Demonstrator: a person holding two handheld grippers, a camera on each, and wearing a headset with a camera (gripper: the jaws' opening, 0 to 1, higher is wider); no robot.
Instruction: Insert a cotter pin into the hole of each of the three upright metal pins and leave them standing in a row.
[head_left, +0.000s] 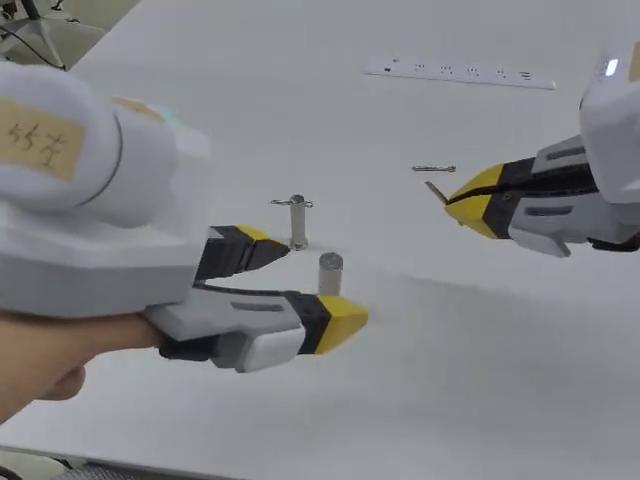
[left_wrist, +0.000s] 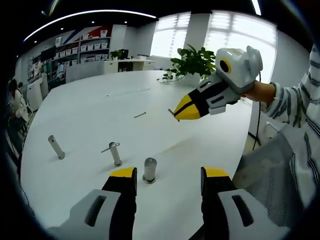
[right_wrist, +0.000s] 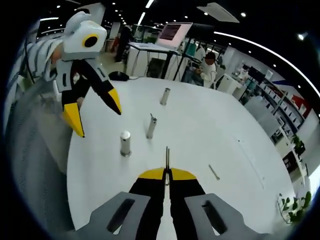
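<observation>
Closest to me is my left gripper (left_wrist: 169, 175), its jaws open wide. The near metal pin (left_wrist: 149, 170) stands upright on the white surface (head_left: 420, 380), right between the jaw tips, and I cannot tell if either jaw touches it. I think the step now is to pinch this pin so it cannot tip or turn. I should close slowly and grab it low, because I guess the hole is near the top and must stay free, though I cannot see the hole from here. Just behind it stands the middle metal pin (head_left: 298, 222), with a fitted cotter pin (head_left: 290, 203) already through its top. The far metal pin (left_wrist: 56, 146) stands well apart with nothing in it. Off to the side, above the surface, my right gripper (head_left: 450, 200) has its jaws closed tight on the held cotter pin (right_wrist: 167, 157), which pokes straight out. I should line it up level with the hole and push gently. Farther back a spare cotter pin (head_left: 433, 168) lies flat, and a power strip (head_left: 458, 72) sits beyond.
</observation>
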